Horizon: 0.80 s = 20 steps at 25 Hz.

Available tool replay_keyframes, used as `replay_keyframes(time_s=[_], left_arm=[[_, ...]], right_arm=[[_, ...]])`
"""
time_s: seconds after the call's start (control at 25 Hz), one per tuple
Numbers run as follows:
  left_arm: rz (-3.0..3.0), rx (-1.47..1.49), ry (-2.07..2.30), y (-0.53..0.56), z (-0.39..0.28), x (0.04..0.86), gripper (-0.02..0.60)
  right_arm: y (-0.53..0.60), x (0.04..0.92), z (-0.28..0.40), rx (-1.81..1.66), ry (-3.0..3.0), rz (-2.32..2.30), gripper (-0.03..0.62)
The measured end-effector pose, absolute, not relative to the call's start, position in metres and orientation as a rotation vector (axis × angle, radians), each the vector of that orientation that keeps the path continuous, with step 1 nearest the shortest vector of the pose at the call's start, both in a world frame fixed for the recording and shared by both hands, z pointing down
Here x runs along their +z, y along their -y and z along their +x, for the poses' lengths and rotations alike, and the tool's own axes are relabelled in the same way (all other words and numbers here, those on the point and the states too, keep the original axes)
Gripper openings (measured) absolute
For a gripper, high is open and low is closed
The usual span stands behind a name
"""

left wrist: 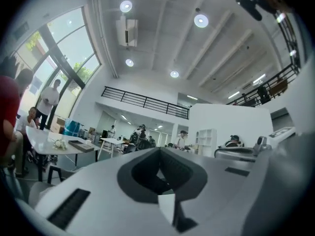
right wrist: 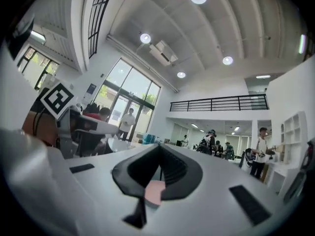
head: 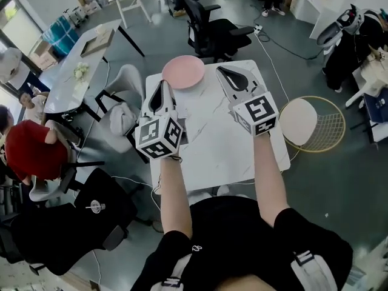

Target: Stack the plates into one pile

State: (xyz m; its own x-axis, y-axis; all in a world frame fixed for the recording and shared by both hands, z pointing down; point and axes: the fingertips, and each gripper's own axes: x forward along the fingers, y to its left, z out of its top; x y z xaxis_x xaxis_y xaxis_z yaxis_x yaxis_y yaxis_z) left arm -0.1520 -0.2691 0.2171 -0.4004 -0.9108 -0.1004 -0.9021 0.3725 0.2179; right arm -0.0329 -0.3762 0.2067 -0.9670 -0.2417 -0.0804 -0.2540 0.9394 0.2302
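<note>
One pink plate (head: 183, 71) lies at the far edge of the white marble table (head: 212, 144); in the right gripper view a sliver of it (right wrist: 153, 193) shows low through the gap behind the jaws. My left gripper (head: 162, 90) is held above the table's left side, its jaws shut with nothing between them. My right gripper (head: 227, 73) is held above the table just right of the plate, also shut and empty. In both gripper views, left gripper (left wrist: 158, 151) and right gripper (right wrist: 160, 149) point out level into the room. No other plate shows on the table.
A pale round disc (head: 298, 121) rests on a yellow wire frame (head: 327, 126) right of the table. A black office chair (head: 209, 29) stands beyond the far edge, a white chair (head: 124, 96) at the left. A person in red (head: 30, 150) sits at the far left.
</note>
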Motion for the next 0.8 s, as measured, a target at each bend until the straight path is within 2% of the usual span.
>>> replay_keyframes(time_s=[0.12,0.36,0.56,0.8], left_arm=[[1.615,-0.235,2.680,0.248,-0.141,0.233,0.015],[1.610,-0.141,2.631,0.248,-0.112,0.280,0.016],[1.661,-0.041,2.574,0.264,-0.082,0.304,0.017],[1.716,0.021,2.538,0.282,-0.062,0.315,0.016]], right_arm=[[0.374,0.229,-0.007,0.388,-3.108,-0.398,0.008],[0.380,0.272,0.029,0.108,-3.119,-0.524,0.008],[0.385,0.314,0.043,-0.029,-3.176,-0.663,0.008],[0.387,0.321,0.046,-0.060,-3.166,-0.645,0.008]])
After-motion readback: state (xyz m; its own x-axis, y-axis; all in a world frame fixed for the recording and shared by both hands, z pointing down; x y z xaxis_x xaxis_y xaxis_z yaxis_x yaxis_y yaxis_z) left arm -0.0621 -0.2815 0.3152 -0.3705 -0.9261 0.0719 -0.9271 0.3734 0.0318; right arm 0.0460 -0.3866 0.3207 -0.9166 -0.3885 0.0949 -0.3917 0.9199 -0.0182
